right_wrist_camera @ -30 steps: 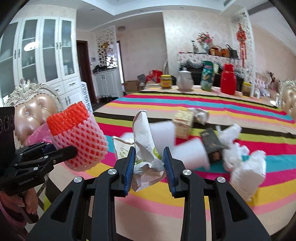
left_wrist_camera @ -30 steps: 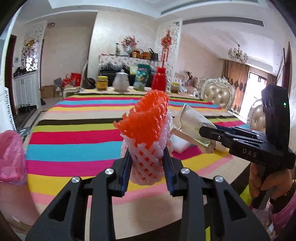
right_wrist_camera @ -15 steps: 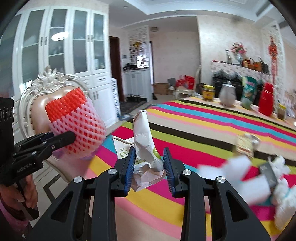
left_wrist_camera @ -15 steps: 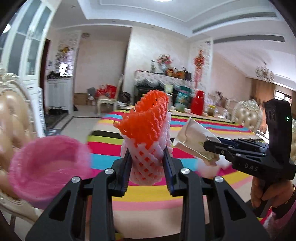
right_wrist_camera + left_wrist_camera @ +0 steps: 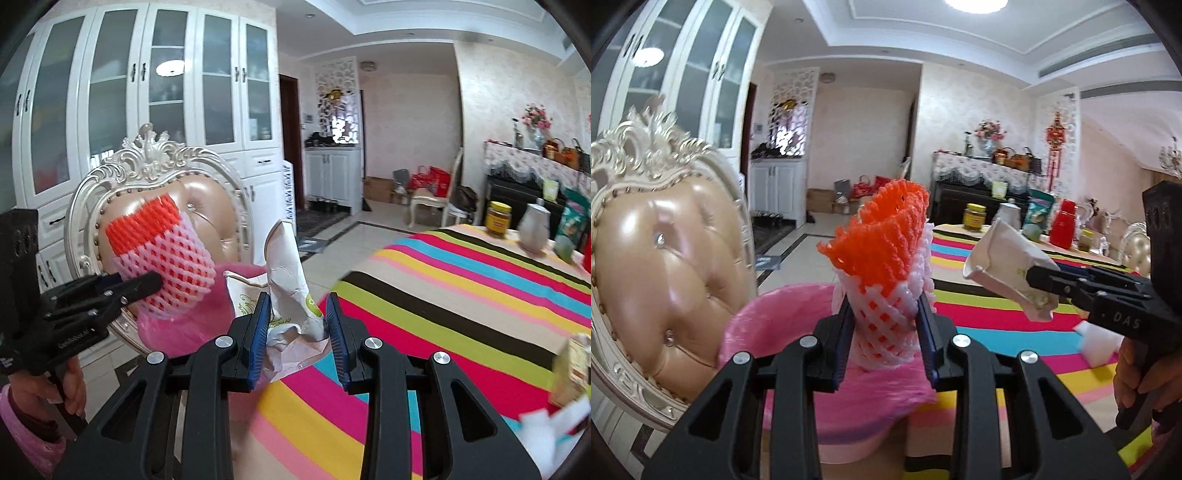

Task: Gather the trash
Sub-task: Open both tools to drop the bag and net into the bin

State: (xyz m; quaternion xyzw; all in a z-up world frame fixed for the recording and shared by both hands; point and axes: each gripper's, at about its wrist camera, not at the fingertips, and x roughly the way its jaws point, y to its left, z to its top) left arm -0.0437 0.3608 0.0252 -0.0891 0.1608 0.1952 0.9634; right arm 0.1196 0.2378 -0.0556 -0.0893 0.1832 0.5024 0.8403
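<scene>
A foam net (image 5: 886, 280), orange at the top and white below, is clamped upright between the blue pads of the left gripper (image 5: 886, 325). In the right wrist view the same net (image 5: 162, 254) is seen held out at the left by that gripper (image 5: 147, 284), whose handle is gripped by a hand (image 5: 70, 384) in a pink sleeve. A crumpled white paper bag (image 5: 291, 295) with green print is pinched between the pads of the right gripper (image 5: 295, 332), its top standing up above the fingers. In the left wrist view this bag (image 5: 1008, 266) is shown at the right, held in the air by the right gripper (image 5: 1049, 288) above the striped cloth. Just behind and below the net, a bin lined with a pink bag (image 5: 783, 325) is seen, its open mouth under the net. The bin is set just beside a cream chair (image 5: 661, 266) with a tufted back and carved frame, at the left. A table under a striped cloth (image 5: 461, 295) is spread to the right, and blurred scraps of trash (image 5: 569, 373) are left on it at the near right edge. At the far end of the table a jar (image 5: 498, 218), a white pot (image 5: 533, 229) and a red flask (image 5: 1063, 229) are stood. White glass-door cabinets (image 5: 147, 110) are lined along the far left wall.
</scene>
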